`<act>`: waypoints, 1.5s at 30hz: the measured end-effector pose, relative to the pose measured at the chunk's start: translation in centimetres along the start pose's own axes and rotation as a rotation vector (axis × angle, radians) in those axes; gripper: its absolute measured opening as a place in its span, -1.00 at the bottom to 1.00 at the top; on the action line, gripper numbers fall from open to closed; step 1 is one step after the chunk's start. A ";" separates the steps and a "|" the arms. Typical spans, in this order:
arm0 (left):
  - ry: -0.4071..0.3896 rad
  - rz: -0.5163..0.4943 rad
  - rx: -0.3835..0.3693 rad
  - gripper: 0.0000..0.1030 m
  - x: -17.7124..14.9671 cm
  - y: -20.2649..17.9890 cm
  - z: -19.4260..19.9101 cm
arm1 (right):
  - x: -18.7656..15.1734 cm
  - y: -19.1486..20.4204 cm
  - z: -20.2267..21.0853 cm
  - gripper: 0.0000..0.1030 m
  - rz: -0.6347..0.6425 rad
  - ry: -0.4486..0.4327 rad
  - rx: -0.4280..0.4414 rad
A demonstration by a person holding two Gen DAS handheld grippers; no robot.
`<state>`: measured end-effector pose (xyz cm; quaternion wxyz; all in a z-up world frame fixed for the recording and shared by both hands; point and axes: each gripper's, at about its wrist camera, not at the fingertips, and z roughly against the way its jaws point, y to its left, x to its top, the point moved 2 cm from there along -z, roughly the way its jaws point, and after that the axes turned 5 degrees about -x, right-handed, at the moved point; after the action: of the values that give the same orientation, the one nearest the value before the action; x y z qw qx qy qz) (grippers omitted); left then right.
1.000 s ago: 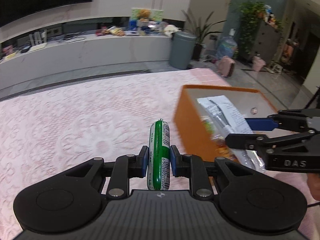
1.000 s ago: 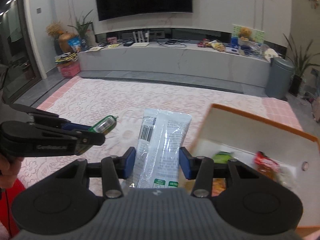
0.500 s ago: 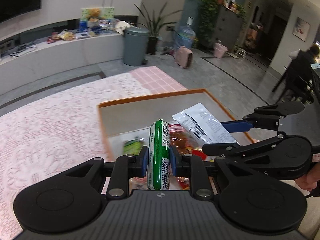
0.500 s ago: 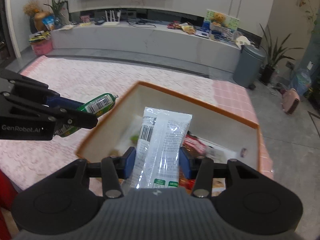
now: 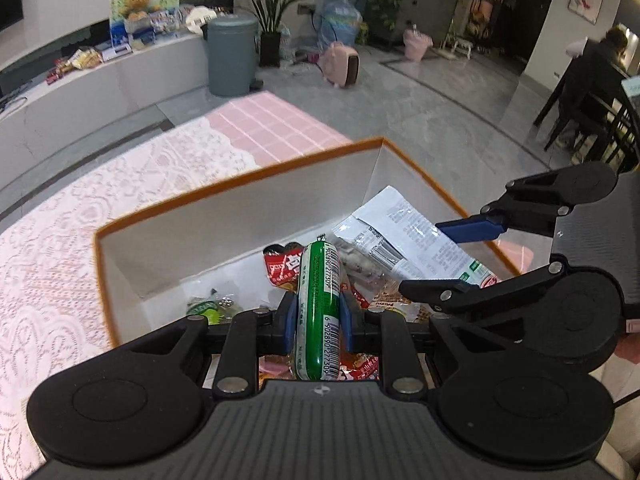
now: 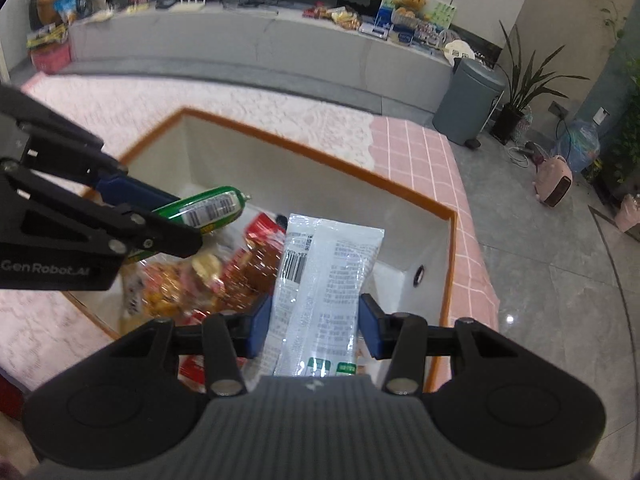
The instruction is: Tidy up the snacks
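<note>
The orange-rimmed box (image 5: 224,200) on the surface holds mixed snack packets (image 6: 240,272), and above it the left gripper's (image 5: 319,316) jaws clamp a green sausage (image 5: 318,296) while the right gripper's (image 6: 316,320) jaws pinch a white packet (image 6: 324,280).

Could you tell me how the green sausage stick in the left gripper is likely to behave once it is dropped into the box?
The green sausage stick looks round and smooth, so it may roll. It juts out unsupported without sagging, so probably stiff. It would land on crinkly packets in the box, which may stop it.
</note>
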<state>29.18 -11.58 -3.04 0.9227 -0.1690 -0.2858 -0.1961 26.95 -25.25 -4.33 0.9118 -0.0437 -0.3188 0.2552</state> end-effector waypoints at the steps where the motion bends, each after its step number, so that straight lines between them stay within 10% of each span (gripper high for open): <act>1: 0.013 -0.001 -0.001 -0.53 0.0 0.0 -0.6 | 0.0 -0.1 -0.5 -0.11 0.006 0.013 -0.004; 23: 0.146 -0.007 0.008 -0.50 -0.3 0.9 -6.7 | -0.2 -0.4 -7.8 -0.08 0.158 0.124 -0.043; 28: 0.146 -0.026 0.046 0.11 -0.3 0.7 -5.6 | 0.1 -0.1 -7.3 0.06 0.169 0.121 -0.061; 45: -0.098 -0.009 0.093 0.44 -0.8 -0.5 5.9 | 2.2 1.0 1.8 0.56 0.099 -0.049 -0.132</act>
<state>25.61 -9.27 1.21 0.9135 -0.1342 -0.3401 -0.1784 26.90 -23.43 -1.86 0.8852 -0.1133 -0.3545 0.2792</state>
